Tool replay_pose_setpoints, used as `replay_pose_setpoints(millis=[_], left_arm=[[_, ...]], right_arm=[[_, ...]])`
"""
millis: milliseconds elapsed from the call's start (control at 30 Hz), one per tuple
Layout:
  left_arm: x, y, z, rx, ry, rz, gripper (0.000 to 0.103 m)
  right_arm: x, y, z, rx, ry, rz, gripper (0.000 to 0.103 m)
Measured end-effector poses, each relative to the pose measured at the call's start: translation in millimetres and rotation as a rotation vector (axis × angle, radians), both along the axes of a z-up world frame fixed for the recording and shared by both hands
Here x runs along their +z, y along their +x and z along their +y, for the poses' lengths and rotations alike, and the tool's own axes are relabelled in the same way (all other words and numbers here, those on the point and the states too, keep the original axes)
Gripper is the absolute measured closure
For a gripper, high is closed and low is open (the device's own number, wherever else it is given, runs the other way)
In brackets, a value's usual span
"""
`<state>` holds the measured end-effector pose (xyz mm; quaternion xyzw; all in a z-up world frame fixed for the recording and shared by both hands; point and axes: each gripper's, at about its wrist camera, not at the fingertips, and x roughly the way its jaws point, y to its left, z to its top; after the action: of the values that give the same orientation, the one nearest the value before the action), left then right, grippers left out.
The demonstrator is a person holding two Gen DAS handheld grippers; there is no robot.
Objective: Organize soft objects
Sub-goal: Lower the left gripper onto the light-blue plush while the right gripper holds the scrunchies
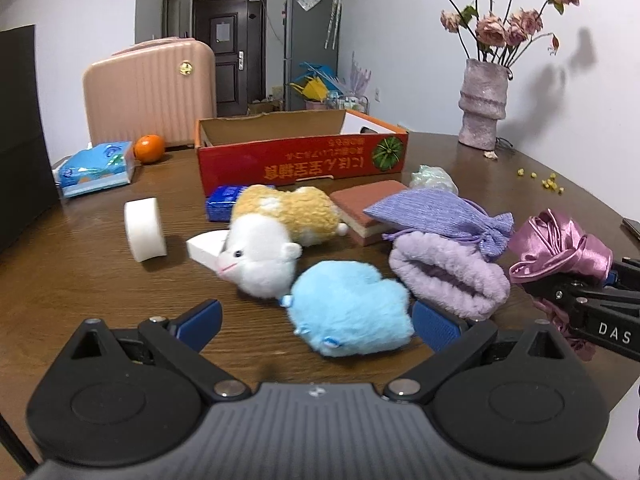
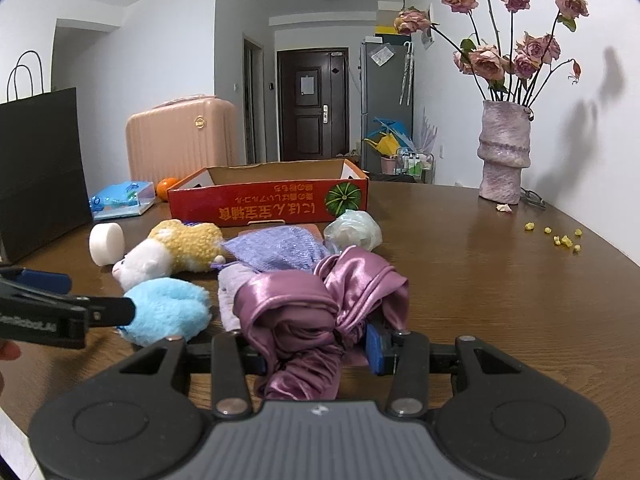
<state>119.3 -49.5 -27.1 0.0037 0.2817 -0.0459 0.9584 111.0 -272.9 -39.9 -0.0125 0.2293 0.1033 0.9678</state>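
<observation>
Right gripper (image 2: 316,350) jaws pinch pink satin cloth (image 2: 320,304), hiding one pad; left gripper (image 1: 316,320) jaws spread.

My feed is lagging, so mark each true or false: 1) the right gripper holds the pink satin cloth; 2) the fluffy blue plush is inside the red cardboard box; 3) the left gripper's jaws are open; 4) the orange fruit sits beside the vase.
1) True: the right gripper is clamped on the pink satin cloth.
2) False: the fluffy blue plush lies on the brown wooden table, in front of the red cardboard box.
3) True: the left gripper is open around the plush.
4) False: the orange fruit sits by the blue tissue pack.
</observation>
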Motion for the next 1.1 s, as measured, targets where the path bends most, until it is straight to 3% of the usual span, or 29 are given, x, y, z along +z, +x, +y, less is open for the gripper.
replay_pose_setpoints(millis=[467, 900, 1100], left_arm=[[-9, 36, -34, 0.007, 0.029, 0.079, 0.000], [-26, 60, -50, 0.081, 0.075, 0.136, 0.000], [-32, 62, -49, 0.071, 0.066, 0.155, 0.020]], right_arm=[[-3, 11, -17, -0.012, 0.011, -0.005, 0.060], [-8, 23, -20, -0.002, 0.012, 0.001, 0.060], [-9, 25, -20, -0.002, 0.014, 0.005, 0.060]])
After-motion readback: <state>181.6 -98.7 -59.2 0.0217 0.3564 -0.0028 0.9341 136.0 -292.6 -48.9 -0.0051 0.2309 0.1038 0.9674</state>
